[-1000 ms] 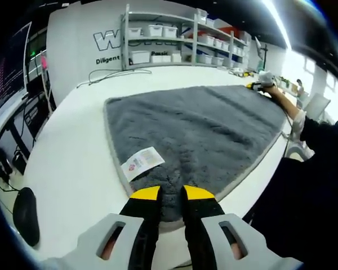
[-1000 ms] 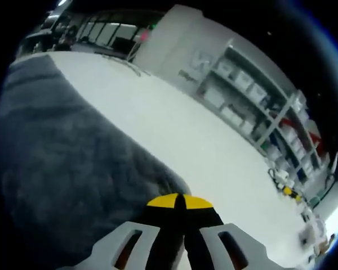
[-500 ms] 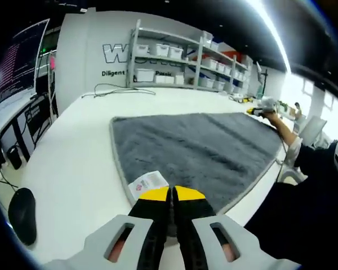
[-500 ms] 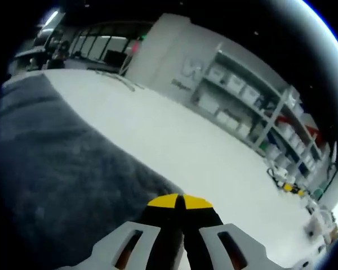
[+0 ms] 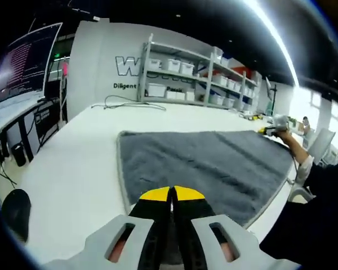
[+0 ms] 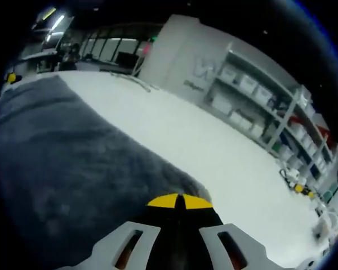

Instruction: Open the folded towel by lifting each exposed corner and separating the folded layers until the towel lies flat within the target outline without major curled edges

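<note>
Left tool (image 5: 170, 194) clamped on towel (image 5: 214, 163) corner | right tool (image 6: 177, 201) clamped on opposite corner | table (image 5: 67, 169)

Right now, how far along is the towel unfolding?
Mostly done: the grey towel lies spread open on the white table. In hand: the left gripper and the right gripper are each shut on a towel corner. Left: lay both corners flat and release. No target outline is visible.

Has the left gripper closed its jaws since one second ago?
Yes. The left gripper had its jaws apart over the grey towel; now they meet on the towel's near edge, hiding the white label.
</note>
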Demonstrator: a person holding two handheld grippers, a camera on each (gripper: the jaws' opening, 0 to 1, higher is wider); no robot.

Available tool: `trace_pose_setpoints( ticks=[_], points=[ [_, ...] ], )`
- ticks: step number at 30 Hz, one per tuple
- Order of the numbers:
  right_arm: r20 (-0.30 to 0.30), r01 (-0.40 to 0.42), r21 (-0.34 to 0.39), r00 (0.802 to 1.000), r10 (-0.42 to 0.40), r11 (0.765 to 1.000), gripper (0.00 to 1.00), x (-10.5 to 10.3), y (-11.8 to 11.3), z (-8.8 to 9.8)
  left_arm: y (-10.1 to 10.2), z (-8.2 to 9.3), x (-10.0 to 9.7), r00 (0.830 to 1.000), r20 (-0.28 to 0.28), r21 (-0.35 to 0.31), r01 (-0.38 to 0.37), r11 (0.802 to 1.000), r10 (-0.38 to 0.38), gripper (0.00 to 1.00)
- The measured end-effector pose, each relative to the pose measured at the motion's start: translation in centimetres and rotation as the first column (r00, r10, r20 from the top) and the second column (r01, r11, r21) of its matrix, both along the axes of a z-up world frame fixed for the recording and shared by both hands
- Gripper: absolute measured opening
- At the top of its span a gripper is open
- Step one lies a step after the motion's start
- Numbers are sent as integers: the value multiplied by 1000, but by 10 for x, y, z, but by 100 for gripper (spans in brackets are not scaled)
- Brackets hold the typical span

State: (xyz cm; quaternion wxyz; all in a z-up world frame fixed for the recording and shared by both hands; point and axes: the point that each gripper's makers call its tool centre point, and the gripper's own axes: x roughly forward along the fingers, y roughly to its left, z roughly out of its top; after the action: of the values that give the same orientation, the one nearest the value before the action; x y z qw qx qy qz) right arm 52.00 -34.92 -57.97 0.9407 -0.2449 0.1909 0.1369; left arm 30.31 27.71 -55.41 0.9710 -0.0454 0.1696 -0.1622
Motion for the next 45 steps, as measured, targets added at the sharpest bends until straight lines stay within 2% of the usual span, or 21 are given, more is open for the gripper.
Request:
trace_pose_setpoints(
  ticks=[1, 3, 7, 9, 18, 21, 26, 28, 29, 31, 34, 37, 40, 45],
  points=[
    [1, 1, 1, 1000, -1, 1000, 0, -3, 0, 1, -2, 3, 2, 1000, 19, -9, -1, 1000, 1, 1],
    [5, -1, 21, 1000, 1, 1000, 0, -7, 1, 2, -3, 3, 6, 1000, 22, -12, -2, 1000, 3, 1],
    [-1, -6, 50, 1000, 6, 999, 0, -15, 6, 1, 2, 1, 10, 1000, 23, 22, -16, 1000, 16, 1],
    [3, -12, 49, 1000, 12, 999, 0, -15, 8, 2, 5, 5, 14, 1000, 23, -48, -15, 999, 16, 1],
    [4, -8, 70, 1000, 7, 998, 0, -36, 19, 15, 15, 15, 29, 998, 46, -85, -35, 996, 39, 1],
    [-32, 1, 82, 999, 1, 997, 0, -49, 20, 10, 21, 15, 37, 997, 43, -69, -58, 996, 61, 1],
    [-47, 33, 80, 998, -29, 996, 0, -66, 16, 6, 22, 14, 45, 998, 32, -66, -57, 996, 59, 1],
    [-57, 55, 53, 997, -52, 997, 0, -72, 13, 4, 21, 12, 48, 998, 28, -22, -62, 998, 63, 1],
    [-65, 59, 38, 996, -56, 998, 0, -75, 13, 3, 21, 12, 50, 998, 28, -24, -56, 998, 56, 1],
    [-65, 65, 36, 996, -62, 997, 0, -80, 16, 6, 18, 14, 54, 999, 25, -69, -41, 997, 43, 1],
    [-76, 80, 35, 994, -78, 996, 0, -92, 18, 8, 16, 16, 58, 999, 27, -71, -41, 997, 43, 1],
    [-121, 154, -15, 981, -155, 988, 0, -104, 2, 3, 11, 16, 60, 999, 20, -60, -31, 998, 32, 1],
    [-131, 159, 0, 979, -157, 987, 0, -112, -1, 3, 13, 17, 63, 998, 35, -34, -48, 998, 49, 1],
    [-106, 145, 72, 985, -137, 987, 0, -116, -2, 5, 15, 12, 67, 997, 32, -11, -65, 998, 65, 1]
  ],
)
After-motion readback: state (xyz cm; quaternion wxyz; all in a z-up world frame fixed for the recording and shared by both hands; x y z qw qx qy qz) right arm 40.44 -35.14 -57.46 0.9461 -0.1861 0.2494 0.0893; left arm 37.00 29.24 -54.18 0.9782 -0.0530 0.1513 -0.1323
